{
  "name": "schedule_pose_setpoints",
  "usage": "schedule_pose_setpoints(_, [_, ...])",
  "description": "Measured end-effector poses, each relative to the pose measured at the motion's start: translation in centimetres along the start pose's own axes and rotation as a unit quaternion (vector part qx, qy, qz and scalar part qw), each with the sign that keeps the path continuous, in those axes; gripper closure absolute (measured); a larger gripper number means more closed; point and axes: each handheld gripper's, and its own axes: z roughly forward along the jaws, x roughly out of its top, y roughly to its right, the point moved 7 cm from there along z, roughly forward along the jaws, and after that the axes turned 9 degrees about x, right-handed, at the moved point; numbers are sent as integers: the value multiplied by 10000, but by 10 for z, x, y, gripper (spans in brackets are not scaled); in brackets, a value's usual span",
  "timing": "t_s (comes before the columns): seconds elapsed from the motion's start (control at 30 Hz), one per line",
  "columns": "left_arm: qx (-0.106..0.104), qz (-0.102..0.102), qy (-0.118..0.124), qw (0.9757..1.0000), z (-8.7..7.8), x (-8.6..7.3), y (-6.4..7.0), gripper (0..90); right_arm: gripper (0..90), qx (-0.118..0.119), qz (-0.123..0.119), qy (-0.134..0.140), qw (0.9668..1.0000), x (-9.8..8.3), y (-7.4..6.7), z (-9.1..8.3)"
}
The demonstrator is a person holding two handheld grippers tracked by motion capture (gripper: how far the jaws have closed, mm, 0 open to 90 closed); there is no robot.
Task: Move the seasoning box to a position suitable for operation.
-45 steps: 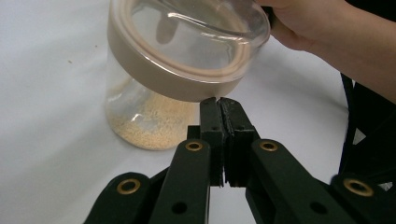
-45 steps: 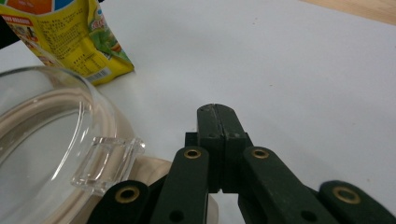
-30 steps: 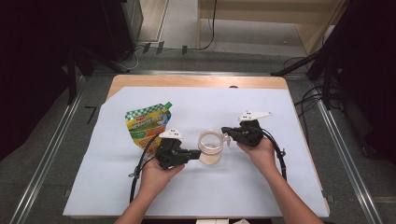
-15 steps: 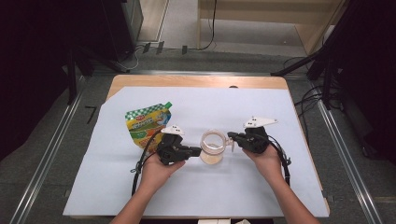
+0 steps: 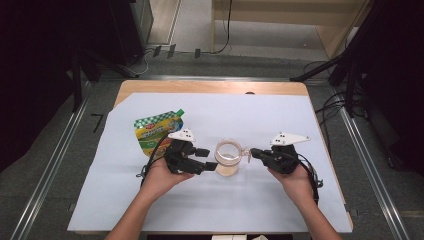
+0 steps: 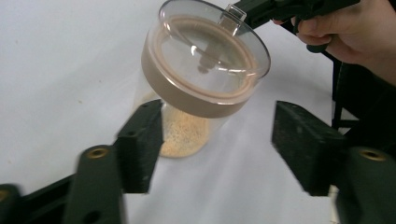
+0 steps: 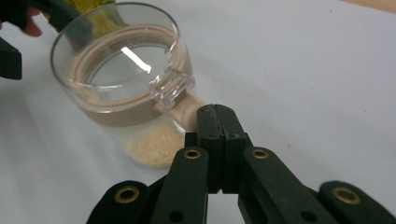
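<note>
Table: you work at a wooden table whose pale top shows along the far edge.
Cover: a white sheet lies over most of it, cut slantwise at your far left corner.
Floor: grey floor surrounds the table on both sides.
Rails: metal rails run along the floor to your left and right, and one crosses behind the table.
Far side: light wooden furniture stands ahead of you, with a dark cabinet to its left.
Cables: black cables trail over the floor at the right.
Light: even and bright on the sheet, dark toward both far corners.
</note>
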Motion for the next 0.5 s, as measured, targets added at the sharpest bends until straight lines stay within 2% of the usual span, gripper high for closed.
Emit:
schedule_pose_setpoints(0.03, [1, 69, -22, 10000, 2, 3, -1, 246, 900, 24, 25, -4, 10000, -3, -2, -2])
schedule_pose_setpoints(0.07, [1, 69, -22, 10000, 2, 3, -1, 235, 900, 24, 25, -4, 10000, -3, -2, -2])
schedule_pose_setpoints(0.13, [-164, 51, -127, 9998, 6, 7, -2, 219, 900, 14, 91, -39, 9999, -7, -1, -3])
schedule_pose_setpoints(0.2, [-338, 166, -284, 9989, 13, 9, -3, 197, 900, 49, 189, -49, 9998, -11, 1, -1])
schedule_pose_setpoints(0.23, [-338, 166, -284, 9989, 13, 9, -3, 191, 900, 49, 189, -49, 9998, -11, 1, -1])
schedule_pose_setpoints(0.27, [-382, 244, -292, 9985, 16, 9, -4, 191, 900, 48, 200, -52, 9998, -11, 1, -1])
schedule_pose_setpoints(0.3, [-469, 240, -311, 9981, 21, 10, -4, 173, 900, 46, 179, -61, 9998, -11, 1, 1])
schedule_pose_setpoints(0.33, [-469, 240, -311, 9981, 21, 10, -4, 172, 900, 46, 179, -61, 9998, -11, 1, 1])
schedule_pose_setpoints(0.43, [-311, 472, -316, 9979, 30, 12, -5, 152, 900, 58, 203, -63, 9998, -12, 1, 2])
schedule_pose_setpoints(0.5, [-259, 545, -296, 9977, 34, 14, -6, 148, 900, 45, 226, -64, 9997, -12, 2, 3])
